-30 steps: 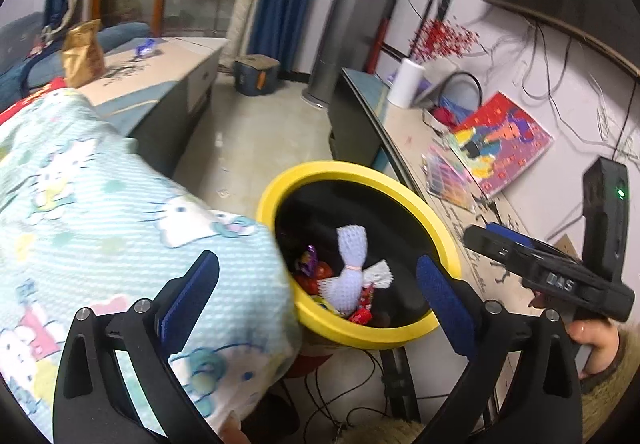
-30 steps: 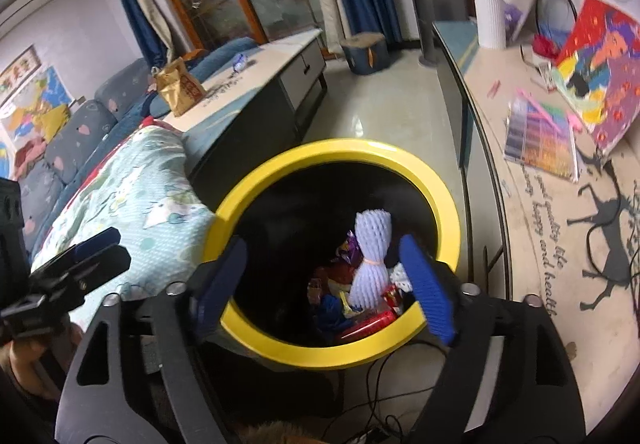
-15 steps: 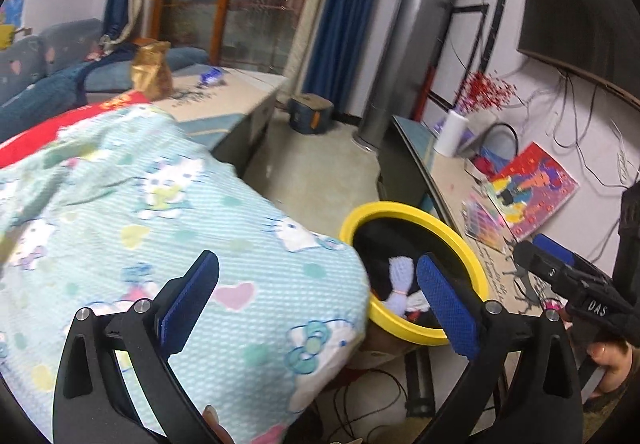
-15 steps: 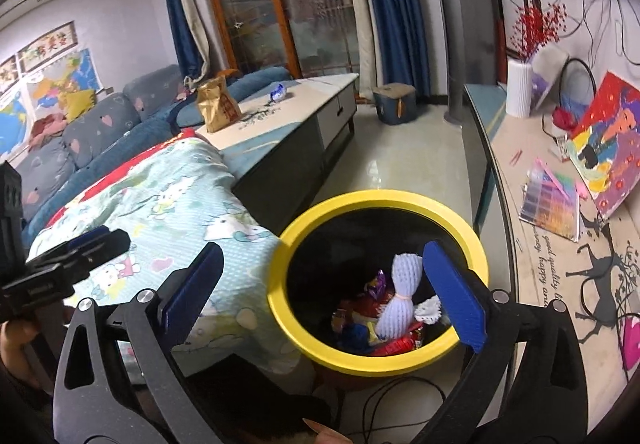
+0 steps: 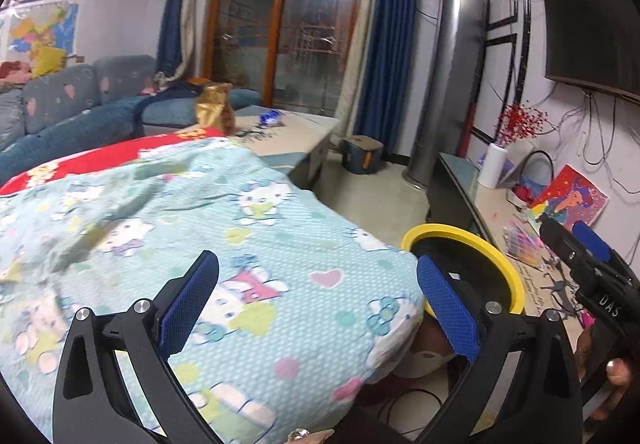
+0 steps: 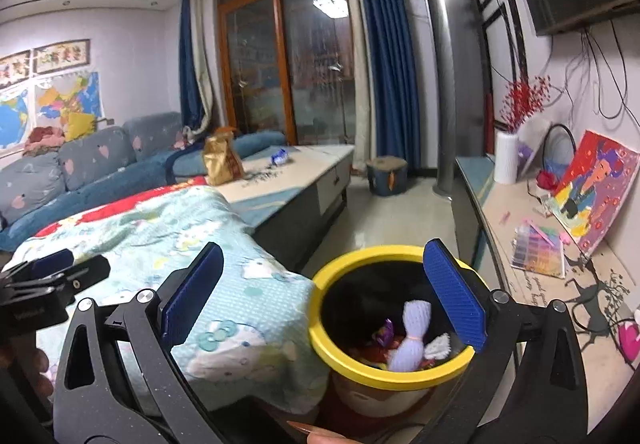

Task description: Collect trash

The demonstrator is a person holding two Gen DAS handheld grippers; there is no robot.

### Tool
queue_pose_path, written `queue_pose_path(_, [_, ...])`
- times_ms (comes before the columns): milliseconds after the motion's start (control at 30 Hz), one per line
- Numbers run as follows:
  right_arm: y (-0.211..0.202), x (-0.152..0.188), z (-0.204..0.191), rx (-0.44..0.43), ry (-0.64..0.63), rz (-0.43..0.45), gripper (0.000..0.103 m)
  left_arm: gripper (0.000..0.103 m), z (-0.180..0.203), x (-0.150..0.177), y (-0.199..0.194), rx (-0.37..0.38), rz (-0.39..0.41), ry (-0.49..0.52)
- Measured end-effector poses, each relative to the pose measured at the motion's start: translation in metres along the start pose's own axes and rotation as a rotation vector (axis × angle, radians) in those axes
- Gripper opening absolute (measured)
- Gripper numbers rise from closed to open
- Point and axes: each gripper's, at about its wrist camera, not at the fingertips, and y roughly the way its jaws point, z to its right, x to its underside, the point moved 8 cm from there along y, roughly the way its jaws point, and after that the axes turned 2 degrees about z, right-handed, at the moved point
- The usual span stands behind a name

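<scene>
Blanket (image 5: 248,244), pale blue with cartoon cats, spread over a low surface; red edge at its far side. Grey-blue sofa (image 6: 80,164) along the left wall, maps (image 6: 52,104) pinned above it. Coffee table (image 6: 296,172) beyond the blanket carries an upright gold bag (image 6: 222,160) and a small blue wrapper (image 6: 279,157). Glass doors (image 5: 288,28) with blue curtains (image 6: 390,44) at the back. Tall silver tower unit (image 5: 456,76) in the right corner, small stool (image 6: 387,175) near its base. Right-hand shelf (image 6: 516,228) holds a white vase (image 6: 506,157) of red sprigs, a colourful painting (image 6: 596,184) leaning on the wall, and a colour card (image 6: 538,252) lying flat
</scene>
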Motion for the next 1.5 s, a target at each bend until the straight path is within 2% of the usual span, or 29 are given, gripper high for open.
queue_pose_path(167, [-0.01,-0.001,-0.015,-0.001,-0.042,0.068,0.092,0.096,-0.014,0.005,-0.022,-0.033,0.046,-0.008])
queue_pose_path(433, [-0.01,0.002,-0.026,0.005,-0.103,0.089,0.092,0.096,-0.013,0.002,-0.038,-0.033,0.093,0.013])
queue_pose_path(1500, [-0.011,0.003,-0.026,0.003,-0.095,0.086,0.092,0.096,-0.012,0.002,-0.04,-0.037,0.097,0.008])
